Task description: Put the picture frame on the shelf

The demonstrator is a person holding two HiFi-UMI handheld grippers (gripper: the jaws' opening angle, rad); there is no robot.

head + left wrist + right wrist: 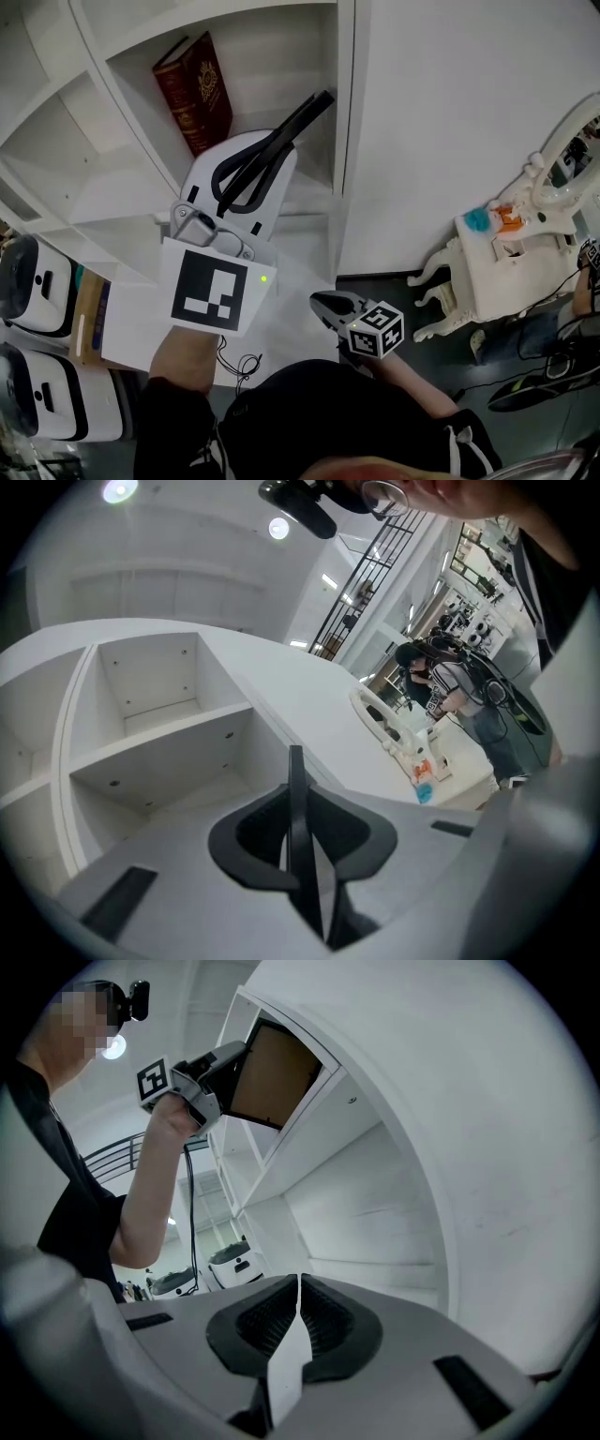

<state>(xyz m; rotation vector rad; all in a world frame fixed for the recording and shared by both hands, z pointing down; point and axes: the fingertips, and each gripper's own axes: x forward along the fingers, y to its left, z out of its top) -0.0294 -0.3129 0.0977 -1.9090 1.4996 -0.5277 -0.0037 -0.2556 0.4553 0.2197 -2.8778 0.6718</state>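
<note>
The left gripper (262, 155) squeezed the thin black picture frame (309, 108) by its edge, standing it up at the opening of the white shelf (112, 192) near the dark red book (195, 92), probably to slide it in. The right gripper (321, 305) was shut, empty, hanging clear.

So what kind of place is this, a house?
Probably a workroom dressed like a home: a white shelf unit holding a dark red book, an ornate white dressing table, and black cables on the floor.
</note>
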